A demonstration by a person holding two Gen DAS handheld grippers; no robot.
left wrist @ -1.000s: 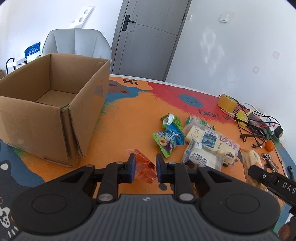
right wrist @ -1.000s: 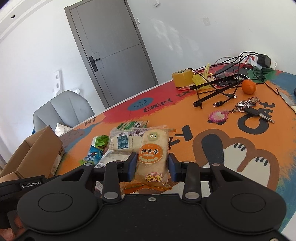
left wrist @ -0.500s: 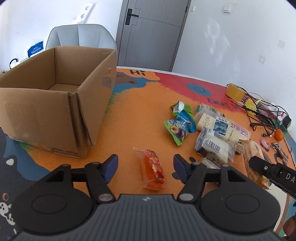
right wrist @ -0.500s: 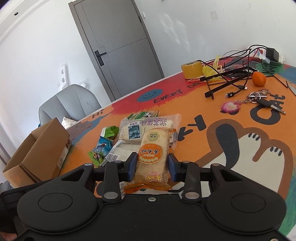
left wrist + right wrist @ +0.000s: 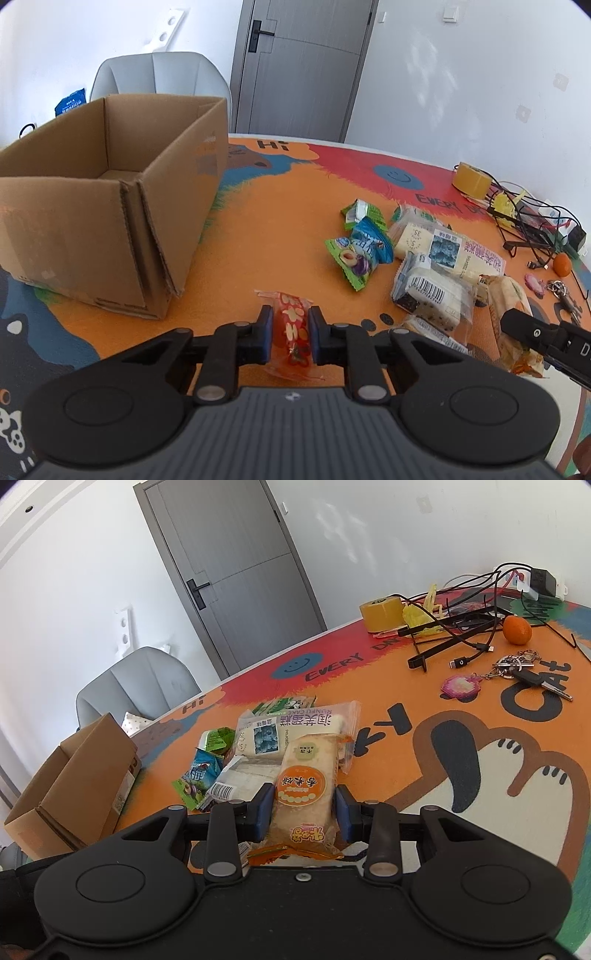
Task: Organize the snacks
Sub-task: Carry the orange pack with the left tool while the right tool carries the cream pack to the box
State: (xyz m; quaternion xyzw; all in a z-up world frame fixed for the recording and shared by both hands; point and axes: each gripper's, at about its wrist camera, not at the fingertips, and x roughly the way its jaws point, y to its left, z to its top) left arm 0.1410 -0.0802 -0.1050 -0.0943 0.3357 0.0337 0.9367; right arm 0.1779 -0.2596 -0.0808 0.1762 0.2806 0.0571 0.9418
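Left gripper (image 5: 290,334) has just closed on the orange candy packet (image 5: 293,332), which lies on the table (image 5: 258,229) near the box (image 5: 110,229). Right gripper (image 5: 304,812) clamps the cake pack (image 5: 306,790). Recommend lifting both clear, then releasing over the box opening.

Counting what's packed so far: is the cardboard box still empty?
Seems empty: the cardboard box shows bare floor inside, though its near wall hides part.

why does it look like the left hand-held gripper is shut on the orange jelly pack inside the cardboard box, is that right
Not quite. The left hand-held gripper is shut on the orange jelly pack, but outside the cardboard box, over the orange mat beside it, as the left wrist view shows.
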